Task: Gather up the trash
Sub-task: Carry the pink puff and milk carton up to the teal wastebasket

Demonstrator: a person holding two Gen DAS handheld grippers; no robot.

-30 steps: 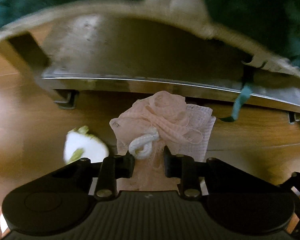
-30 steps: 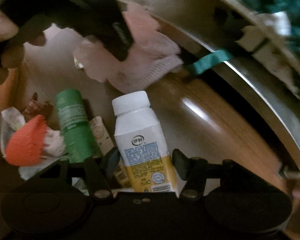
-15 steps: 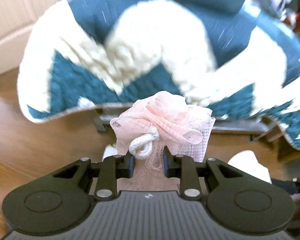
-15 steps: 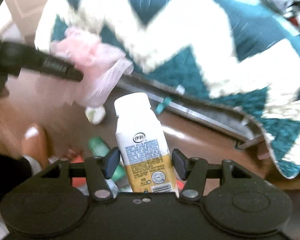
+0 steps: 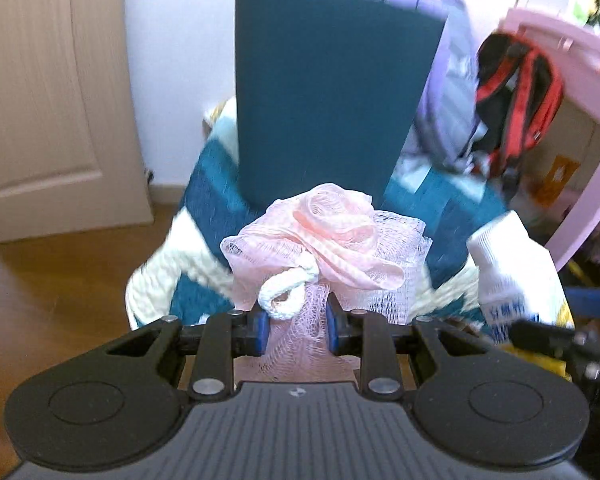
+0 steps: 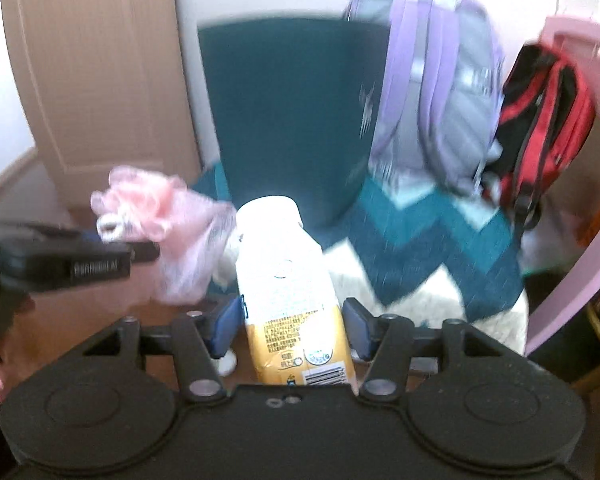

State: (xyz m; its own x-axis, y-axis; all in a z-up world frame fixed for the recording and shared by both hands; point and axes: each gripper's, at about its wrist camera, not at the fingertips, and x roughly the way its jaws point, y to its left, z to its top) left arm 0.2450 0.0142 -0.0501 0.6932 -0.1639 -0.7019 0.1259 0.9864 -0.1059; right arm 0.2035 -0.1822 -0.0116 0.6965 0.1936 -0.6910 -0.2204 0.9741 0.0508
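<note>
A bedroom corner fills both views: a pale panelled door (image 5: 48, 92) at 9 o'clock, wood floor (image 5: 60, 280) below it, and a bed with a teal-and-cream zigzag quilt (image 6: 428, 240) in the middle. A dark teal cushion (image 5: 328, 92) stands upright on the quilt at 12 o'clock. A purple backpack (image 6: 432, 80) leans beside it at 1 o'clock, a red-and-black backpack (image 6: 540, 120) hangs at 2 o'clock, and a pink shelf frame (image 5: 580, 120) curves along the 3 o'clock edge.

The left gripper (image 5: 295, 322) is clenched on a pink mesh bath pouf (image 5: 320, 240), its blue-padded fingers (image 5: 257, 328) pinching the netting near the white rope loop (image 5: 288, 292); the pouf is held in the air in front of the quilt. In the right wrist view the same pouf shows blurred at 9 o'clock, just beside the bottle.

The right gripper (image 6: 292, 328) grasps a white-capped milk bottle (image 6: 288, 280) with a yellow lower label, upright between its fingers (image 6: 228, 326), which press against the bottle's sides. In the left wrist view the bottle appears at 3 o'clock. A small white object lies on the floor just under the left finger of the right gripper; what it is cannot be told.
</note>
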